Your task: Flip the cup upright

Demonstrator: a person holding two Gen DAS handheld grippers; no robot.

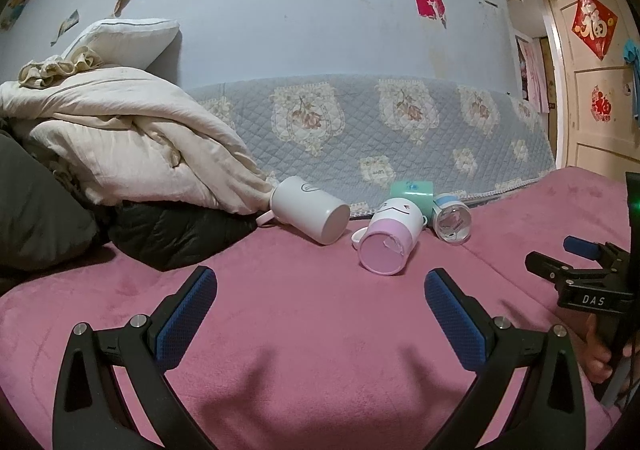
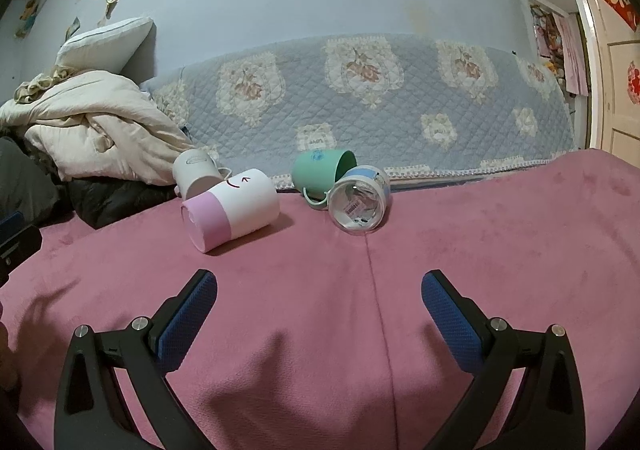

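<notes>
Left claw (image 1: 320, 292) and right claw (image 2: 319, 292) hover released over the pink bed (image 2: 460, 250); beyond them the pink-and-white cup (image 2: 232, 208) with a smiling face lies on its side, white cup (image 2: 196, 172) just behind

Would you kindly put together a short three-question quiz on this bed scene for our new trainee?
1. True or false: the pink-and-white cup stands upright on the pink blanket.
2. Which cup touches the clear cup? A) white mug B) green cup C) none
3. Fill in: the left gripper and the right gripper are both ____ and hold nothing.

Key:
1. False; it lies on its side.
2. B; the green cup lies just behind it, its handle against the clear cup.
3. Open.
</notes>
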